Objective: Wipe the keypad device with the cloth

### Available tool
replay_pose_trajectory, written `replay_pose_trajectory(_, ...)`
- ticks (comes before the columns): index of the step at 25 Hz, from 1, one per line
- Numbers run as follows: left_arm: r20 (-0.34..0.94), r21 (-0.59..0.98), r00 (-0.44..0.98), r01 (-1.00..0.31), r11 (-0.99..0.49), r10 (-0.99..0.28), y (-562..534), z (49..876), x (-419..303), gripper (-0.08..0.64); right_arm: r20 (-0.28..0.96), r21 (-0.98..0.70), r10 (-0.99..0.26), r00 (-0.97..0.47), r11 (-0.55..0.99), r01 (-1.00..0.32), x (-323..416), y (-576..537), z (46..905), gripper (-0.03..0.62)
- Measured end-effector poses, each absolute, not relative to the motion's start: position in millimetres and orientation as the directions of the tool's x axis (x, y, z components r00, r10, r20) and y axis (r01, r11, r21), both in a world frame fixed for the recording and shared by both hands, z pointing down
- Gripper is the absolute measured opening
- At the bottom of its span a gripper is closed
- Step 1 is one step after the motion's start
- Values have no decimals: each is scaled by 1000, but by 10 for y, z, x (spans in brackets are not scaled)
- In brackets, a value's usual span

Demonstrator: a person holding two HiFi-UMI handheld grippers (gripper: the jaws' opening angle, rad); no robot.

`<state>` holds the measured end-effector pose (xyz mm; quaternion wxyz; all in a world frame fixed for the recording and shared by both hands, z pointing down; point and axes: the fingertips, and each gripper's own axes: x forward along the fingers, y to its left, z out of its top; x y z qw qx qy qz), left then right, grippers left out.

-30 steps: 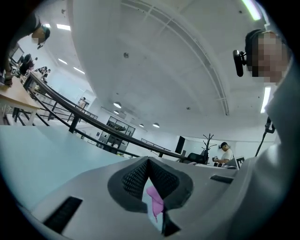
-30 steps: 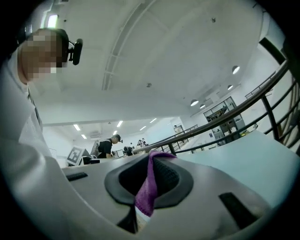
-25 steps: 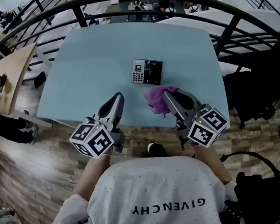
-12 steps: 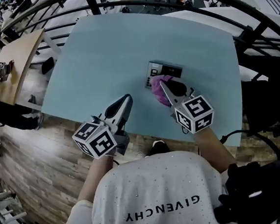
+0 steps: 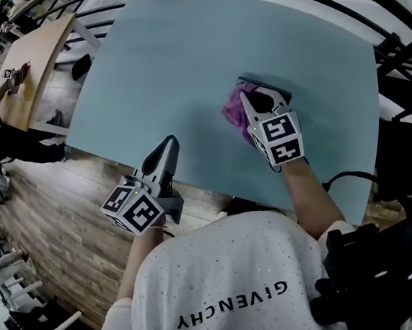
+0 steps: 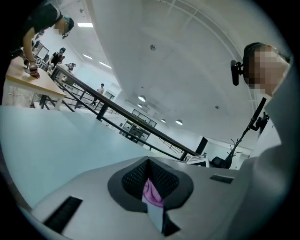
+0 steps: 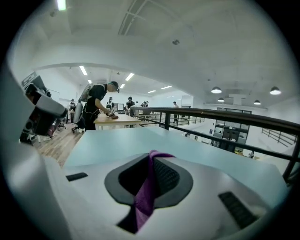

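My right gripper (image 5: 247,99) is shut on the purple cloth (image 5: 234,113) and holds it down on the keypad device (image 5: 280,92). Only a dark far edge of the device shows past the cloth and jaws. In the right gripper view the cloth (image 7: 146,192) runs as a purple strip between the closed jaws of the right gripper (image 7: 152,157). My left gripper (image 5: 169,144) hovers near the front edge of the pale blue table (image 5: 181,54), jaws together and holding nothing. In the left gripper view a sliver of the far cloth (image 6: 151,192) shows through the slit of the left gripper (image 6: 149,164).
A wooden table (image 5: 29,61) stands off to the far left, beyond a gap over the wood floor (image 5: 59,218). A black bag (image 5: 375,267) lies on the floor at the right. A dark railing (image 7: 225,115) runs behind the blue table.
The right gripper has carried the cloth forward from near the table's front edge onto the keypad device, covering it. The left gripper has stayed by the front edge.
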<state>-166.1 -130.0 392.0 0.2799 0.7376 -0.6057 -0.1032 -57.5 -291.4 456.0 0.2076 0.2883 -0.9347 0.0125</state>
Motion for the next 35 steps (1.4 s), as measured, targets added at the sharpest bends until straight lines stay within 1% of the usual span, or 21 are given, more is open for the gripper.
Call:
replay_pose_trajectory(5,237,531,207,-846,-52,-949,-1341,4167,-1730,0,440,27,-539,-718,808,-589,-632,-3095,4844,28)
replay_pose_trajectory(8,271,538,189,-843,-15,-944,-1311,4295,-1728,0,487,50,-543,-684,799,-599,-601,-3137,4986,28)
replay_pose_trajectory(15,292,546,187,-838,3,-938,-1215,4372,-1861,0,511,92,-584,-631,766,-636,-473,-3159,5011,28)
replay_pose_trajectory(23,271,561,224,-827,-35,-936,-1272,4312,-1788,0,539,58,-615,-576,709,-703,-64,-3171,5017,29)
replay_pose_trajectory(30,252,565,282,-820,-96,-926,-1364,4252,-1509,0,544,18,-635,-548,662,-749,299,-3153,5025,29)
replay_pose_trajectory(35,250,568,299,-816,-111,-921,-1416,4270,-1400,0,551,20,-644,-531,646,-763,501,-3133,5041,29)
